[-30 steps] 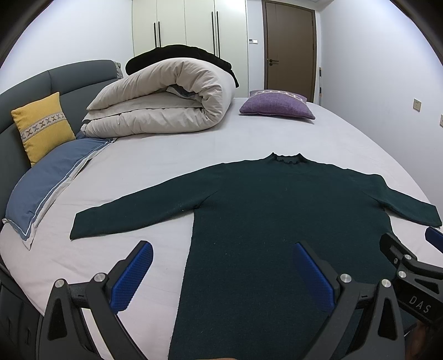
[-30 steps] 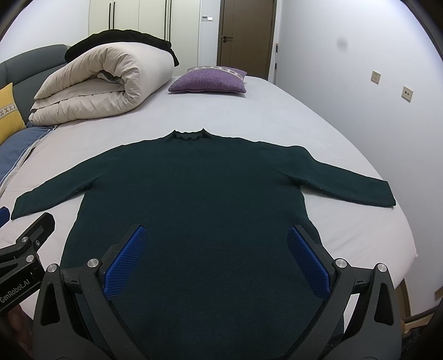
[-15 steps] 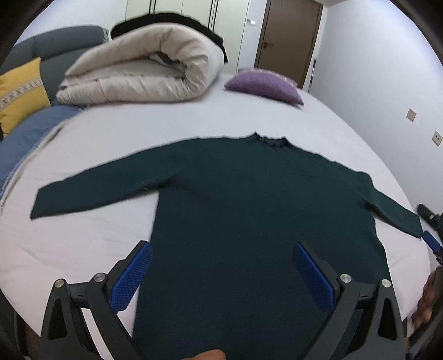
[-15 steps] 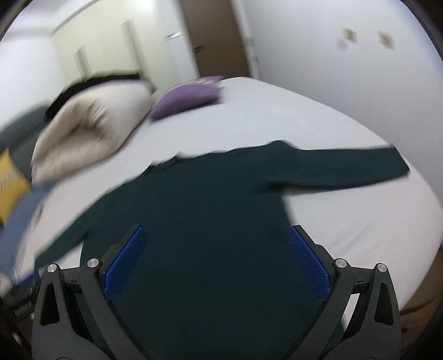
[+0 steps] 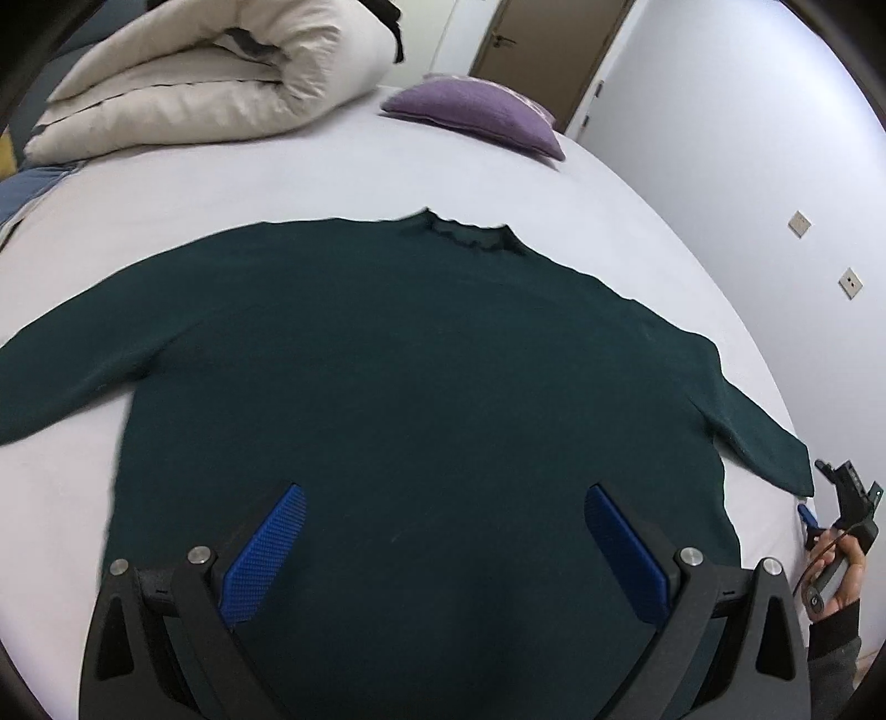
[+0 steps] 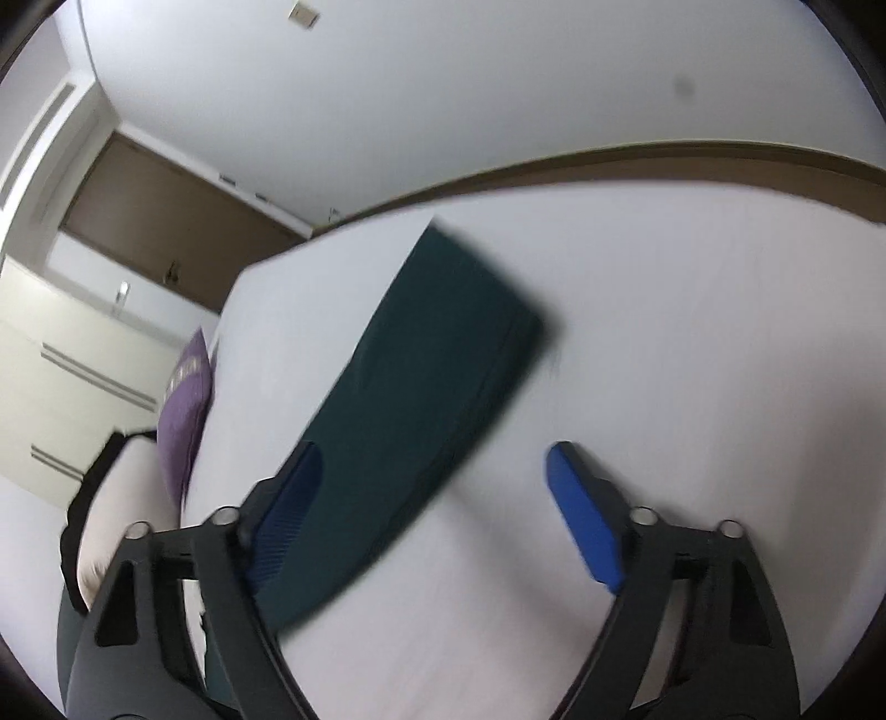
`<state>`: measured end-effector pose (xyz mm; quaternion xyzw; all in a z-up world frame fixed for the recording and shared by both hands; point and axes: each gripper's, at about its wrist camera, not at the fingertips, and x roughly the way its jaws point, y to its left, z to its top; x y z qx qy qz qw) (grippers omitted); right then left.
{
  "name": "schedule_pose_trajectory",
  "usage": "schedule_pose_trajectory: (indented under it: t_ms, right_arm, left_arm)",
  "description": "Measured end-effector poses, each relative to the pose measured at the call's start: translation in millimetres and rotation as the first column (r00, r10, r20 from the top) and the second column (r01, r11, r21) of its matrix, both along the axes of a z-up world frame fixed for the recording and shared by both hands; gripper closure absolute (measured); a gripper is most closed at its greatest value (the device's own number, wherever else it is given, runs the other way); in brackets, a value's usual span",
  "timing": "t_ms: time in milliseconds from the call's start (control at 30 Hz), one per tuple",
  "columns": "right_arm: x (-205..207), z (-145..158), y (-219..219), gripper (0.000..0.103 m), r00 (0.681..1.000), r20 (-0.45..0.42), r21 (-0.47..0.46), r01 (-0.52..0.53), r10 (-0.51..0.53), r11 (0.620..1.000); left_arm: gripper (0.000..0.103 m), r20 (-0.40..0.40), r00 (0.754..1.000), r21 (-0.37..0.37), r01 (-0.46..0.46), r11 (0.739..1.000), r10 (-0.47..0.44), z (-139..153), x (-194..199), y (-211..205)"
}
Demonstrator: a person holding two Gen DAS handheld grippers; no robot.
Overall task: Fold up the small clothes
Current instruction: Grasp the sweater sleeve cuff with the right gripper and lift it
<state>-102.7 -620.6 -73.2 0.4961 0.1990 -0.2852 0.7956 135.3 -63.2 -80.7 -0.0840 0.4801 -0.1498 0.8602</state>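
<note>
A dark green long-sleeved sweater (image 5: 415,360) lies flat, front down or up I cannot tell, on the white bed (image 5: 166,199), sleeves spread to both sides. My left gripper (image 5: 443,490) hovers open over the sweater's lower body with nothing between its blue pads. My right gripper (image 5: 808,512), held in a hand, sits at the bed's right edge just beyond the right cuff. In the right wrist view, which is rolled and blurred, the right sleeve (image 6: 443,343) runs between the fingers of the right gripper (image 6: 434,448). Its jaws are closing, and the pads stand apart from the cloth.
A rolled cream duvet (image 5: 210,83) and a purple cushion (image 5: 476,111) lie at the head of the bed. The blue pillow (image 5: 27,188) shows at the far left. The bed's right edge drops off close to a white wall, with a brown door (image 5: 542,50) beyond.
The left gripper moved forward and tipped down over the sweater. The right gripper swung out to the right sleeve's cuff, rolled sideways, and its jaws narrowed.
</note>
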Motion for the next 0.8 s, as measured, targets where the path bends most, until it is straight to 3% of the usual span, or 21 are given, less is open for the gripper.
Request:
schedule_pose_trajectory:
  t_ms: [67,133,200,300,400,467,600,700,800]
  right_arm:
    - [7.2,1.1,-13.8,0.026,1.000,0.021,-0.020,-0.003,0.004,1.000]
    - [20.0,0.4,-26.3,0.035,0.999,0.031,-0.033,-0.022,0.023,0.999]
    - [30.7,-3.3,-42.9,0.063,0.999,0.023,-0.024,-0.030,0.031,0.999]
    - [40.2,-6.6,-64.2,0.087,0.999,0.001,-0.016,-0.041,0.041,0.999]
    - [49.8,4.1,-64.1,0.095,0.997,-0.041,-0.083,-0.074,0.071,0.994]
    - [64.8,22.8,-44.9,0.096,0.991,-0.067,-0.155,-0.121,0.112,0.980]
    - [118.7,70.6,22.1,0.096,0.950,-0.096,-0.306,-0.311,0.296,0.900]
    - [171.3,96.9,102.9,0.096,0.860,-0.129,-0.389,-0.502,0.494,0.772]
    - [216.7,94.0,186.5,0.096,0.750,-0.146,-0.404,-0.640,0.645,0.653]
  left_arm:
    - [0.000,-0.013,1.000,-0.022,0.014,1.000,-0.014,-5.9,9.9,-8.8]
    - [0.000,-0.034,0.999,-0.055,0.029,0.998,-0.031,-12.1,19.1,-17.8]
    - [0.000,-0.044,0.998,-0.066,0.040,0.997,-0.043,-17.3,24.8,-23.8]
    - [0.000,-0.049,0.997,-0.088,0.056,0.995,-0.061,-22.8,32.4,-29.0]
    - [0.002,-0.049,0.997,-0.103,0.059,0.993,-0.064,-23.8,37.3,-27.0]
    - [0.004,-0.055,0.996,-0.138,0.055,0.989,-0.063,-23.7,41.2,-23.1]
    - [0.006,-0.050,0.998,-0.195,0.037,0.980,-0.048,-16.3,52.1,-11.5]
    - [0.010,-0.045,0.998,-0.241,0.025,0.970,-0.037,-10.2,59.7,-1.3]
    - [0.012,-0.050,0.998,-0.291,0.008,0.957,-0.024,-8.9,68.6,12.9]
